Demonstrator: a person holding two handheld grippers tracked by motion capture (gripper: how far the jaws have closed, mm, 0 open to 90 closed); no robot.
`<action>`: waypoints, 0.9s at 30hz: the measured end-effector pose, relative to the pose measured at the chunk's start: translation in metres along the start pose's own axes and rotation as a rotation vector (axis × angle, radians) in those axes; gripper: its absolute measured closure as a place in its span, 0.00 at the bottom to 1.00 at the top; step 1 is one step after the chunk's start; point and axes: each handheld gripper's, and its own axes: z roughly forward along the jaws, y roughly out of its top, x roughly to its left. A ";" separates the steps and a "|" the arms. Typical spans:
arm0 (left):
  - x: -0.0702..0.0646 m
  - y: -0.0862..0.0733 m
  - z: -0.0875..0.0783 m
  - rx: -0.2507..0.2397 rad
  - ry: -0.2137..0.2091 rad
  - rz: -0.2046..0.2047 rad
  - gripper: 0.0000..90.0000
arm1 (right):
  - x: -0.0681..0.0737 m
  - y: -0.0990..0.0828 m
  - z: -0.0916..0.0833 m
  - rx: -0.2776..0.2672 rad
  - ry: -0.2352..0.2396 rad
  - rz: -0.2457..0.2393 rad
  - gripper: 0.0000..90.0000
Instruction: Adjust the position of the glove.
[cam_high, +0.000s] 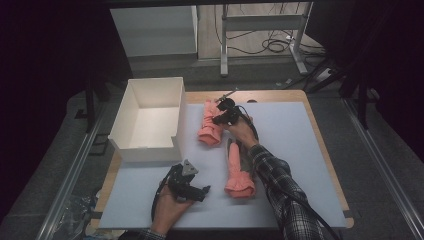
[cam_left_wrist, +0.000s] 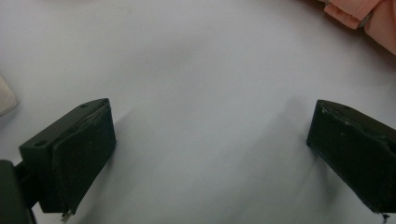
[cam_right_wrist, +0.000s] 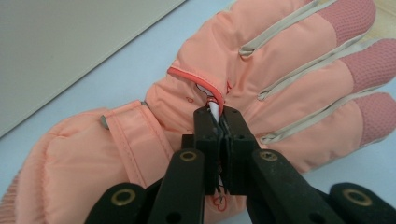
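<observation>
Two pink padded gloves lie on the pale mat. The far glove (cam_high: 209, 125) rests beside the white box, and my right gripper (cam_high: 220, 113) sits on top of it. In the right gripper view, my right gripper (cam_right_wrist: 219, 115) has its jaws pressed together on a small fold of that glove (cam_right_wrist: 261, 79), by a red cord and a white tag on its back. The near glove (cam_high: 238, 176) lies beside the person's right forearm. My left gripper (cam_high: 201, 192) hovers low over the mat at the front. Seen in its own view, my left gripper (cam_left_wrist: 210, 140) stands wide open with nothing between its jaws.
An open white box (cam_high: 145, 150) stands at the table's left side, its wall close to the far glove. The cuff of the near glove (cam_left_wrist: 369, 14) pokes into the top right corner of the left gripper view. Bare mat (cam_high: 295, 145) stretches to the right.
</observation>
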 end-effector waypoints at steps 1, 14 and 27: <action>0.000 0.000 0.000 0.000 0.000 0.000 0.01 | 0.001 0.001 -0.002 0.001 -0.003 0.006 0.96; 0.000 0.000 0.000 0.001 0.000 0.000 0.01 | 0.009 0.007 -0.029 -0.060 0.028 0.002 0.97; 0.000 0.000 0.000 0.002 0.001 0.001 0.01 | 0.027 0.013 -0.063 -0.103 0.076 -0.049 0.96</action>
